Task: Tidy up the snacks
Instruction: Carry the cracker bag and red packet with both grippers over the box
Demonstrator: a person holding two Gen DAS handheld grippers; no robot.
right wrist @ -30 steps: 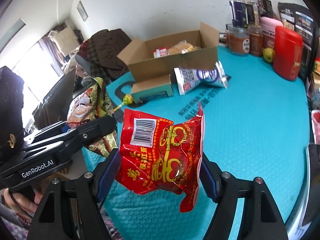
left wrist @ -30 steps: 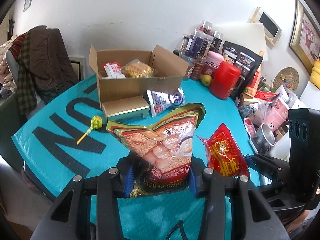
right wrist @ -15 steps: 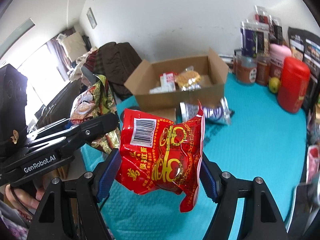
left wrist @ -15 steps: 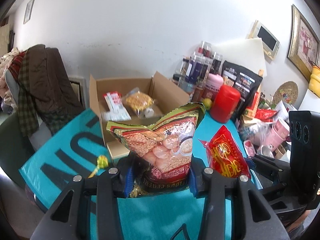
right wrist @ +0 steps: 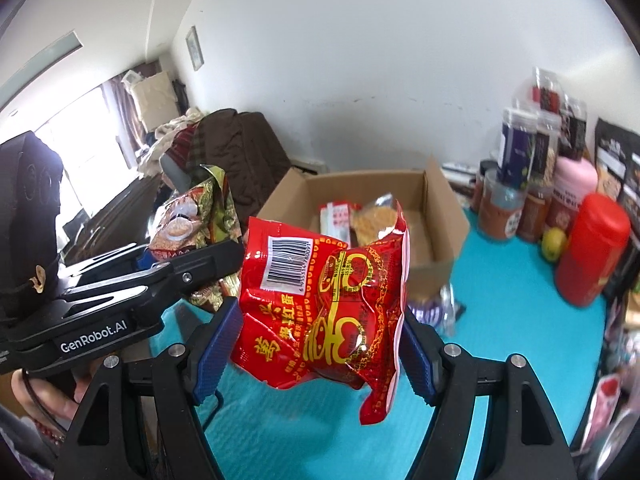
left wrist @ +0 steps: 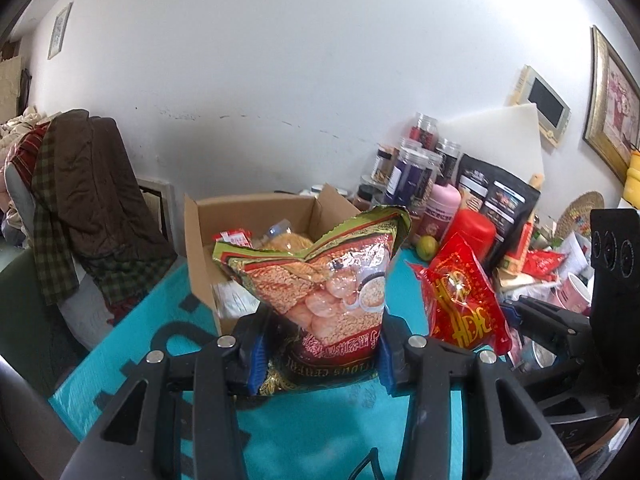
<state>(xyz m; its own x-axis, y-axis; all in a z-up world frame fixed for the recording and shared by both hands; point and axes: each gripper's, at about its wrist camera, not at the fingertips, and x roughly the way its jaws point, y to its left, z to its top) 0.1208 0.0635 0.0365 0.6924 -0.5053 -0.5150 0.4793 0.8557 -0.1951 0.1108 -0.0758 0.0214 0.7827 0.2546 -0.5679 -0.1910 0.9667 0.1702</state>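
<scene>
Left wrist view: left gripper (left wrist: 320,356) pinches the bottom of a cereal bag (left wrist: 328,280), blue pads tight on both sides, bag upright and off the teal table cover (left wrist: 320,432). Open cardboard box (left wrist: 256,216) sits just behind the bag with a few packets inside. Right gripper (left wrist: 508,320) shows at right edge holding a red snack pouch (left wrist: 460,296). Jars, a pink canister and a red canister (left wrist: 472,228) stand by the wall, right of the box; a lime (left wrist: 427,246) is beside the red canister.

Right wrist view: right gripper (right wrist: 316,344) clamps the red snack pouch (right wrist: 324,300) between its blue pads, jaws fairly wide around it, pouch in the air above the table cover. Box (right wrist: 436,216) is beyond it, flaps open. Left gripper (right wrist: 208,256) is at left with the cereal bag (right wrist: 196,216); a hand (right wrist: 44,392) grips its handle.
</scene>
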